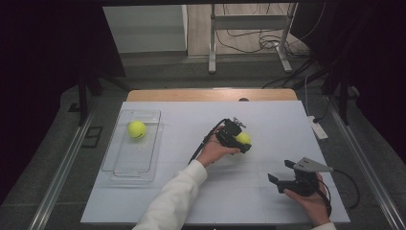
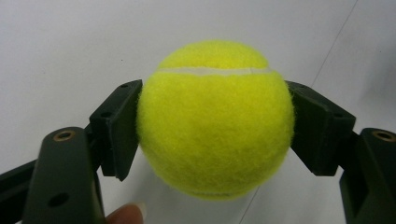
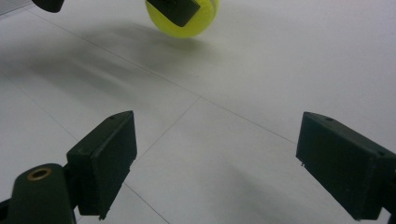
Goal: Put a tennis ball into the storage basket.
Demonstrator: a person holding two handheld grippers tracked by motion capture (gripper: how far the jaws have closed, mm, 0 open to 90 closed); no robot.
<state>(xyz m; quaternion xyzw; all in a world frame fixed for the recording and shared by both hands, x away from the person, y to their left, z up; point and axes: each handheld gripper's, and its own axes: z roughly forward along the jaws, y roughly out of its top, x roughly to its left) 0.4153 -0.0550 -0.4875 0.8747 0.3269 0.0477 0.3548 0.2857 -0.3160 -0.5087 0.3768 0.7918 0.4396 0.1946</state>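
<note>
In the left gripper view a yellow tennis ball [image 2: 215, 121] sits between the two black pads [image 2: 119, 121], which press on its sides. In the high view this ball [image 1: 244, 138] is near the middle of the white table, with my left gripper [image 1: 241, 142] shut on it. The right gripper view looks across at the same ball [image 3: 196, 29], low over the surface with a shadow beneath it. My right gripper [image 1: 281, 171] rests near the table's front right, its jaws open and nothing between them [image 3: 219, 140].
A clear plastic tray [image 1: 125, 168] lies at the left of the table with a second tennis ball [image 1: 137, 129] in its far end. A white sheet [image 1: 268, 115] covers the tabletop. A small white device [image 1: 318, 128] lies at the right edge.
</note>
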